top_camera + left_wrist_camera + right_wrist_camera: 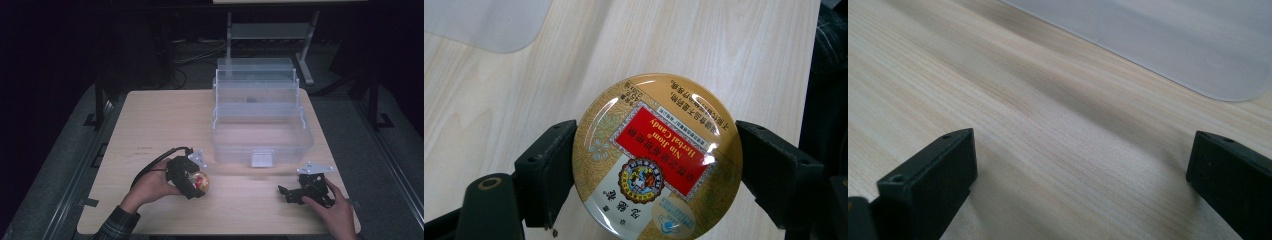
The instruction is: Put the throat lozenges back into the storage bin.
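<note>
Holding: left gripper [196, 181] clamped on round candy tin [657, 157], jaws pressing opposite rim edges, near front-left of table [165, 115].
Tin position: gripped at table level or just above, cannot tell if resting; lid face toward camera, red label readable upside down.
Right gripper [1080, 185]: jaws spread wide, nothing between, low over bare wood at front-right.
Clear tiered box [260, 112]: open, trays stepped back, bottom bin free; well apart from tin.
Likely step: carrying tin toward box.
Risk: smooth curved rim, small contact patches; tin could pivot or slip out if tilted.
Risk: front wall of box could catch tin on low approach.
</note>
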`<state>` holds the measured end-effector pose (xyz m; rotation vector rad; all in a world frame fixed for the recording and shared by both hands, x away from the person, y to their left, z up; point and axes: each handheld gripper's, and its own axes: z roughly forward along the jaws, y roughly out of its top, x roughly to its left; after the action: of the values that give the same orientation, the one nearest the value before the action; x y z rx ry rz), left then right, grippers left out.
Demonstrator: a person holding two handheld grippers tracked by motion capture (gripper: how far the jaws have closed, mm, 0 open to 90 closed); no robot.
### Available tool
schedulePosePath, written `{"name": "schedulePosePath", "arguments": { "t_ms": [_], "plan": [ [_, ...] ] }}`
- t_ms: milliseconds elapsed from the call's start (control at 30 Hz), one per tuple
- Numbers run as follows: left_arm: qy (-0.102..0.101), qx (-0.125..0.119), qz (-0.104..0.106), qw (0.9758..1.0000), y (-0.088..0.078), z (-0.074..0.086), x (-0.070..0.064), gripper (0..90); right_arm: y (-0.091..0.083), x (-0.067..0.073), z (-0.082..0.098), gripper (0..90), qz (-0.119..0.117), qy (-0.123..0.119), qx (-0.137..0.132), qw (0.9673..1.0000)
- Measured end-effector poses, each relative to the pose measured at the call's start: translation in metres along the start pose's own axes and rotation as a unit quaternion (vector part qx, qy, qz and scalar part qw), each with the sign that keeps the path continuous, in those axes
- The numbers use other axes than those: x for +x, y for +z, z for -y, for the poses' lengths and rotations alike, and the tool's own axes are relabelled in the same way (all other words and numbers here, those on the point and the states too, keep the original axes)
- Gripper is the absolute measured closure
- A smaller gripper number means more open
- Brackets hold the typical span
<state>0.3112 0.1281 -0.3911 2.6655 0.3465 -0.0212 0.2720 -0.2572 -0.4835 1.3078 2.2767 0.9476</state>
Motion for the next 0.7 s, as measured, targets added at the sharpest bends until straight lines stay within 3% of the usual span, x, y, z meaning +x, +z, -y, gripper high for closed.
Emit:
{"name": "schedulePosePath", "arguments": {
  "t_ms": [700],
  "plan": [
    [0.015, -0.005, 0.001, 0.9999, -0.011, -0.025, 0.006, 19.6, 0.000, 0.000, 0.000, 0.0, -0.001, 0.000, 0.000, 1.0000]
  ]
}}
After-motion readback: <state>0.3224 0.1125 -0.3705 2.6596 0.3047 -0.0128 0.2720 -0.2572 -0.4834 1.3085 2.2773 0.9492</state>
